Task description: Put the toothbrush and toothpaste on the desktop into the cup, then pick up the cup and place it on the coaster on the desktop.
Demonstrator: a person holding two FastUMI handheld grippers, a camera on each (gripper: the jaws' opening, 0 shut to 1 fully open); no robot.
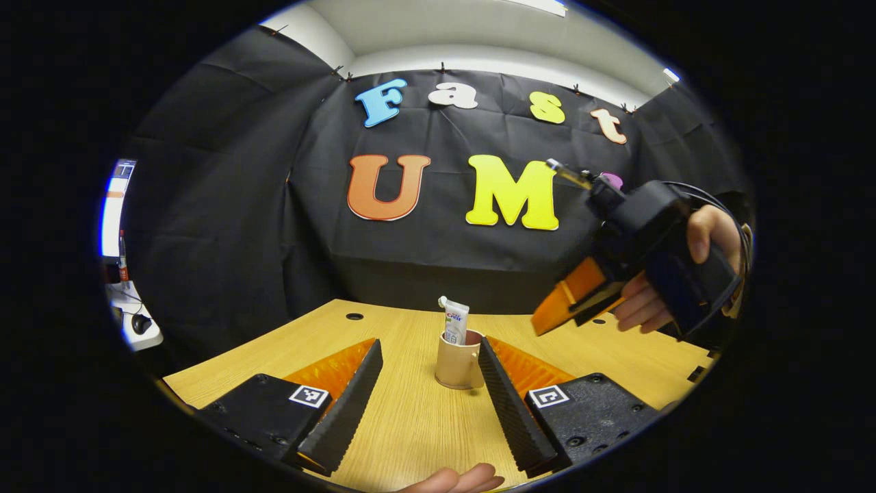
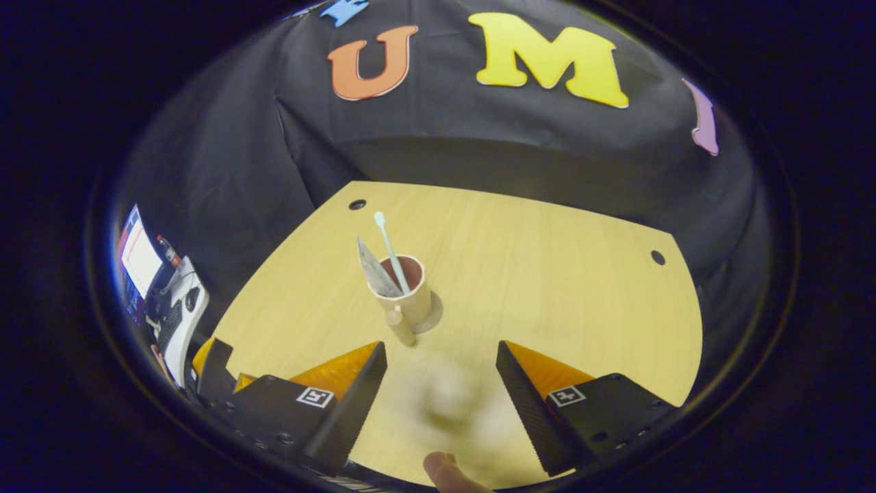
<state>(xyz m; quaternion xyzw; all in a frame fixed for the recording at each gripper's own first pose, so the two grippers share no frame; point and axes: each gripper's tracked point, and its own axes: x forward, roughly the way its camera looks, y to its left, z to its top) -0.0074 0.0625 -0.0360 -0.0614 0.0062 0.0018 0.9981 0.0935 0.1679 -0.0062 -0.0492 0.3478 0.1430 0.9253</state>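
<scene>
A tan cup point(image 2: 408, 291) with a handle stands upright on the wooden desk point(image 2: 547, 287). A pale toothbrush point(image 2: 388, 241) and a toothpaste tube point(image 2: 374, 271) lean out of it. A thin round coaster point(image 2: 434, 313) shows under its base. My right gripper point(image 2: 441, 346) is open and empty, raised above and in front of the cup. From the left gripper view, the cup point(image 1: 457, 364) with the toothpaste tube point(image 1: 455, 323) stands just beyond my open left gripper point(image 1: 430, 342), close to its right fingertip. The right gripper point(image 1: 568, 307) hangs in the air to the cup's right, held by a hand point(image 1: 643, 305).
Round cable holes point(image 2: 356, 204) point(image 2: 658, 257) mark the desk's far corners. A white side table point(image 2: 179, 311) with a mouse and a lit monitor point(image 2: 139, 257) stands off to the left. Black cloth walls close the back. A fingertip point(image 2: 443, 471) shows at the bottom edge.
</scene>
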